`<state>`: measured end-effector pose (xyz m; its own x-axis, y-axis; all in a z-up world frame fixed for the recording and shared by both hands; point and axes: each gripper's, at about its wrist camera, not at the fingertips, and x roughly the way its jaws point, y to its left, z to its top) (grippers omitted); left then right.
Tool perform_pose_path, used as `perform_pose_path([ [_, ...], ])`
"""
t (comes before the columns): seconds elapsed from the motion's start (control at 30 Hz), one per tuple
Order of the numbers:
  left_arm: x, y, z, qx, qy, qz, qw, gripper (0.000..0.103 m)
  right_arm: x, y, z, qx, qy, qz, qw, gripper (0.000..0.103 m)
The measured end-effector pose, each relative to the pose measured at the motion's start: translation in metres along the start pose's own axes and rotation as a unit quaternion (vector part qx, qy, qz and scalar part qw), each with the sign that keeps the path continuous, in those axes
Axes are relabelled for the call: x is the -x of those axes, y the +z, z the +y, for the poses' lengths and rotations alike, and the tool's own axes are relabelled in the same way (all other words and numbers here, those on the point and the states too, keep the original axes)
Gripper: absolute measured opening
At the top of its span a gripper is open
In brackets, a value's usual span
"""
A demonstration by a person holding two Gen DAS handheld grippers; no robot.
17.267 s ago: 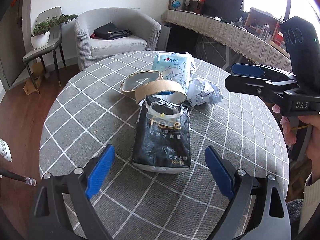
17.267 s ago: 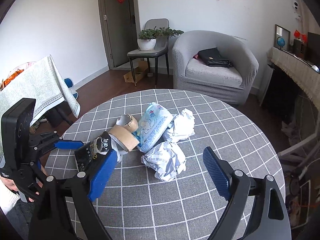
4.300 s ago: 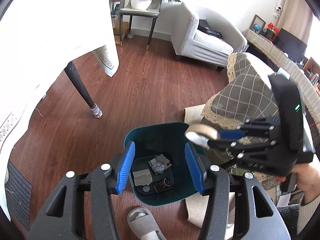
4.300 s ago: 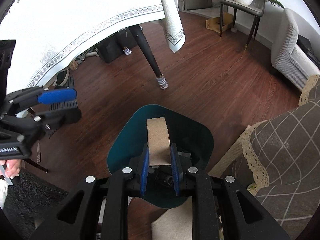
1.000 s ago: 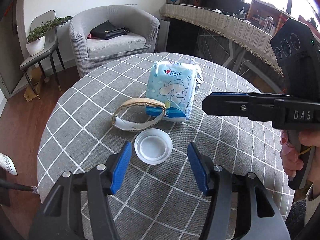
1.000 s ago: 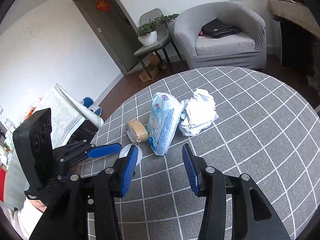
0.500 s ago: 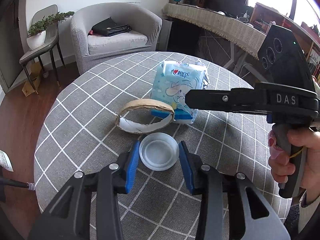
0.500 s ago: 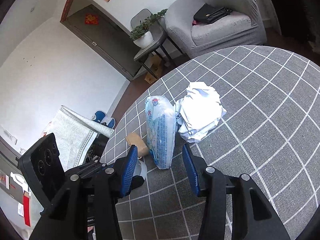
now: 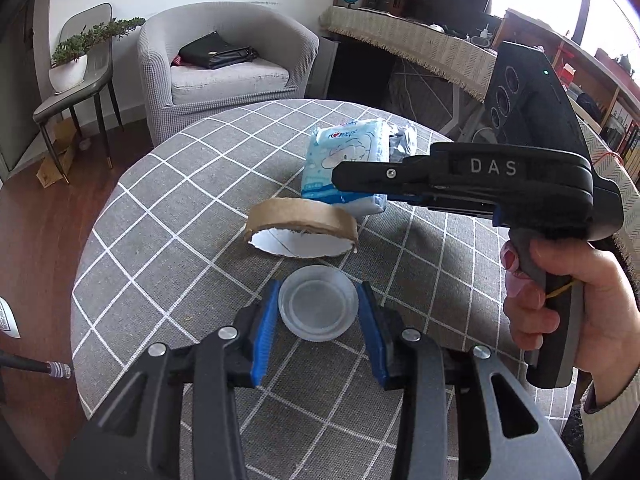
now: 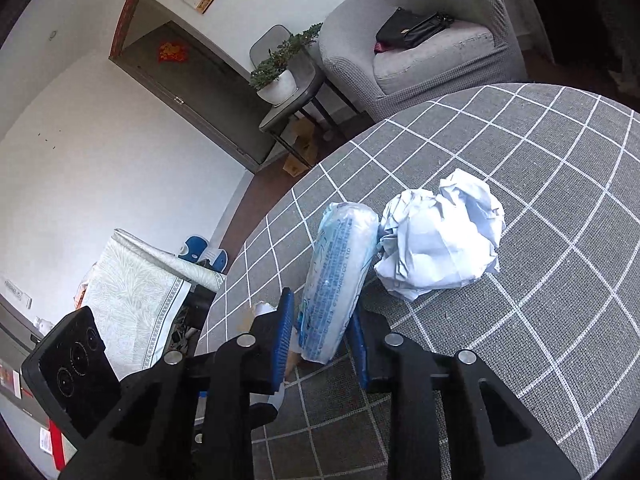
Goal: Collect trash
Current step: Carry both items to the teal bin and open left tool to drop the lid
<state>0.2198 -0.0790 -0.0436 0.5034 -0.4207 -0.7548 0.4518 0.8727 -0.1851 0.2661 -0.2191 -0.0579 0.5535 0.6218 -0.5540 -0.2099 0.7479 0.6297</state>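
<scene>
A clear plastic lid (image 9: pixel 318 308) lies on the grey checked tablecloth (image 9: pixel 180 200), and my left gripper (image 9: pixel 319 286) is shut on it, both blue pads against its rim. Just beyond it sits a brown cardboard tape ring (image 9: pixel 302 220). A blue tissue pack (image 10: pixel 336 280) stands between the pads of my right gripper (image 10: pixel 320 320). Its jaws are closing and the pads touch the pack's sides. In the left wrist view the right gripper (image 9: pixel 352 184) reaches across the pack (image 9: pixel 348 160). A crumpled white paper ball (image 10: pixel 440 240) rests against the pack's far side.
A person's hand (image 9: pixel 568 300) holds the right gripper at the table's right edge. Behind the round table stand a grey armchair (image 9: pixel 224 68) with a black bag and a chair with a potted plant (image 9: pixel 76 64). A long cabinet (image 9: pixel 420 44) runs along the back right.
My left jaws narrowed onto the lid. The right gripper rolled, slid in around the tissue pack, and its jaws narrowed onto it.
</scene>
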Motion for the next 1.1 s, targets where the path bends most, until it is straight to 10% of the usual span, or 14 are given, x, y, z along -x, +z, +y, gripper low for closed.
perform_pose_path([
  [1.1, 0.086, -0.082, 0.009, 0.039, 0.025, -0.045, 0.9979, 0.042, 0.055, -0.060, 0.065, 0.061, -0.016, -0.082, 0.995, 0.010],
])
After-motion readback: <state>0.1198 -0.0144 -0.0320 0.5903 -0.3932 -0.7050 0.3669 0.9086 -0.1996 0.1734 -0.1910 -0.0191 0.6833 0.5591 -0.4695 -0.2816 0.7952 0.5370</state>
